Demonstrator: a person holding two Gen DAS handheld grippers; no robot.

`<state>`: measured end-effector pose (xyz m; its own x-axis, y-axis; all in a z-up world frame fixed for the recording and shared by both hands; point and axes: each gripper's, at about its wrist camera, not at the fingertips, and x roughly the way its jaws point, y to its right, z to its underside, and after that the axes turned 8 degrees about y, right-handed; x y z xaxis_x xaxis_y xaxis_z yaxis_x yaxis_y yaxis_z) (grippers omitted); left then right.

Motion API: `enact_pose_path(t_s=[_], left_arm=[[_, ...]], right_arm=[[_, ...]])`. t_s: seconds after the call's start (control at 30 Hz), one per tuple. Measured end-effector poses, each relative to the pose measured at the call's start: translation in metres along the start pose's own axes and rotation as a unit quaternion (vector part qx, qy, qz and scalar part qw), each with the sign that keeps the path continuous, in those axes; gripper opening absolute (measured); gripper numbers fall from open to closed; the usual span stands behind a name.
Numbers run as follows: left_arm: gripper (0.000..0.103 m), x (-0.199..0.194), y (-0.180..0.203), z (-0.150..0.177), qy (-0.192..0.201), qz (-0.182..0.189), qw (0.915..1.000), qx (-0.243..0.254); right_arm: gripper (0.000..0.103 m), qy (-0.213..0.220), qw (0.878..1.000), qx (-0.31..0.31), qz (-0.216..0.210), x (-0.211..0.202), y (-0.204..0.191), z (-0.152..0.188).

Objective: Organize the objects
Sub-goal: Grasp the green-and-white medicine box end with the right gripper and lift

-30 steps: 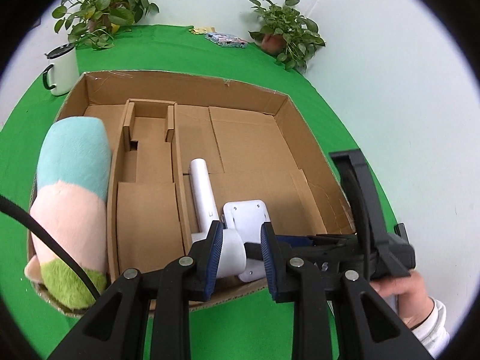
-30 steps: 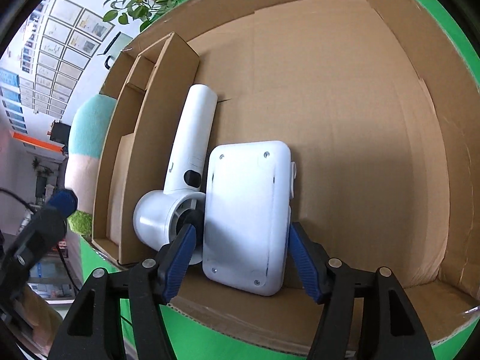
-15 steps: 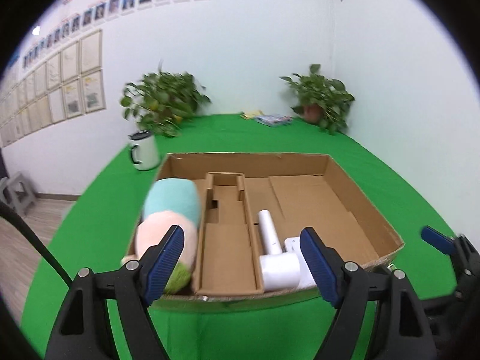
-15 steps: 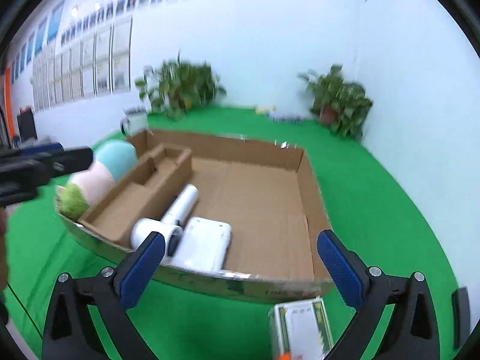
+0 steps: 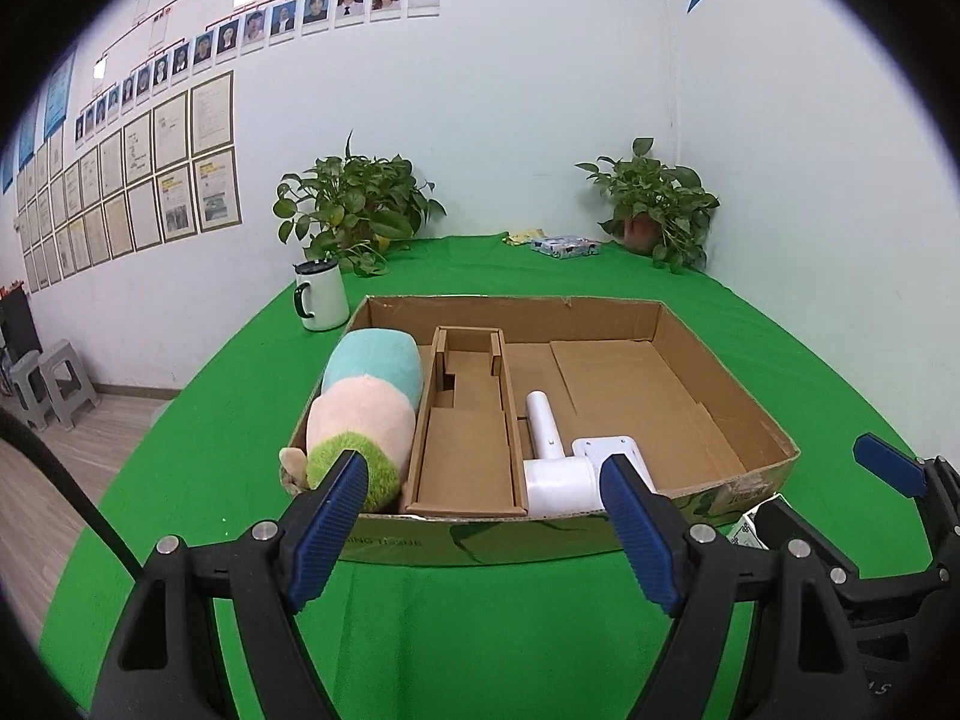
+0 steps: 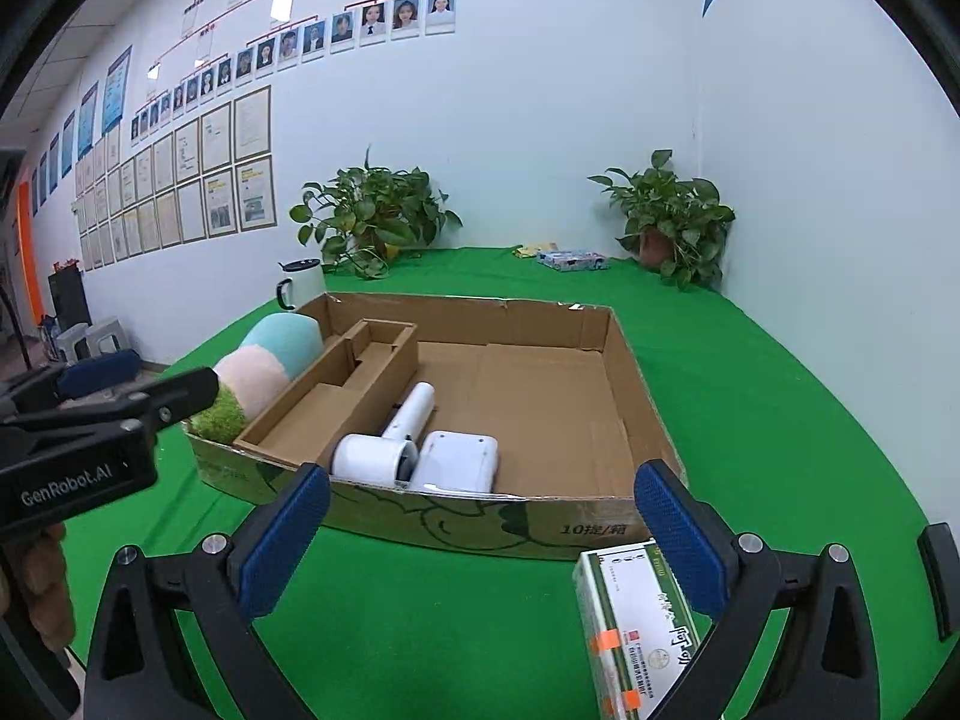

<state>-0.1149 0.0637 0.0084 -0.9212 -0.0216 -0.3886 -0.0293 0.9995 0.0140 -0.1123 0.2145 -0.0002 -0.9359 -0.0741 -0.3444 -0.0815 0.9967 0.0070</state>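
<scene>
A cardboard box sits on the green table. In it lie a pastel plush toy on the left, a cardboard divider insert, a white hair dryer and a white flat device. My left gripper is open and empty in front of the box. My right gripper is open and empty, just left of a green-and-white carton lying on the table in front of the box.
A white mug stands behind the box on the left. Two potted plants stand at the back wall. A small packet lies at the far edge. Stools stand on the floor at left.
Both grippers have opened, let go of the hair dryer and the white device, and pulled back out of the box to the table in front of it.
</scene>
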Motion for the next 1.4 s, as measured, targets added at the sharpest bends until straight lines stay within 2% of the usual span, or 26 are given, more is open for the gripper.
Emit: enact_pose_path(t_s=[0.3,0.47,0.63,0.7,0.8,0.87,0.9,0.97,1.0,1.03,1.23,1.4], left_arm=[[0.079,0.005,-0.002,0.001,-0.002,-0.005,1.0,-0.003],[0.079,0.006,-0.004,0.006,-0.002,0.001,1.0,0.005],[0.079,0.009,-0.007,0.026,-0.028,0.03,0.9991,0.006],[0.079,0.014,-0.003,0.038,-0.044,0.043,0.9981,0.007],[0.079,0.019,0.004,0.052,-0.063,0.058,0.9963,0.008],[0.079,0.023,0.008,0.059,-0.078,0.071,0.9944,0.0],[0.079,0.024,0.01,0.062,-0.084,0.076,0.9936,-0.003],[0.079,0.025,0.014,0.066,-0.093,0.085,0.9921,-0.008],[0.079,0.025,0.015,0.067,-0.095,0.088,0.9915,-0.01],[0.079,0.025,0.015,0.068,-0.097,0.093,0.9908,-0.011],[0.079,0.022,0.011,0.073,-0.111,0.108,0.9878,-0.015],[0.079,0.023,0.005,0.075,-0.115,0.11,0.9869,-0.027]], right_arm=[[0.102,0.004,1.0,0.003,-0.007,-0.002,0.0,0.004],[0.102,-0.015,1.0,0.014,0.005,-0.006,0.029,0.019],[0.102,-0.082,0.995,0.002,0.053,-0.011,0.083,0.061],[0.102,-0.126,0.99,0.003,0.069,-0.007,0.106,0.083],[0.101,-0.185,0.981,0.02,0.056,-0.001,0.126,0.11],[0.1,-0.191,0.98,0.045,0.019,-0.005,0.13,0.121],[0.096,-0.194,0.98,0.047,0.01,-0.006,0.128,0.124],[0.08,-0.204,0.978,0.038,-0.006,-0.006,0.118,0.13],[0.063,-0.215,0.976,0.033,-0.01,-0.004,0.11,0.133],[0.051,-0.226,0.973,0.034,-0.016,-0.003,0.102,0.134],[0.037,-0.229,0.97,0.029,-0.071,-0.013,0.05,0.134],[0.034,-0.203,0.97,0.049,-0.123,-0.033,0.029,0.116]])
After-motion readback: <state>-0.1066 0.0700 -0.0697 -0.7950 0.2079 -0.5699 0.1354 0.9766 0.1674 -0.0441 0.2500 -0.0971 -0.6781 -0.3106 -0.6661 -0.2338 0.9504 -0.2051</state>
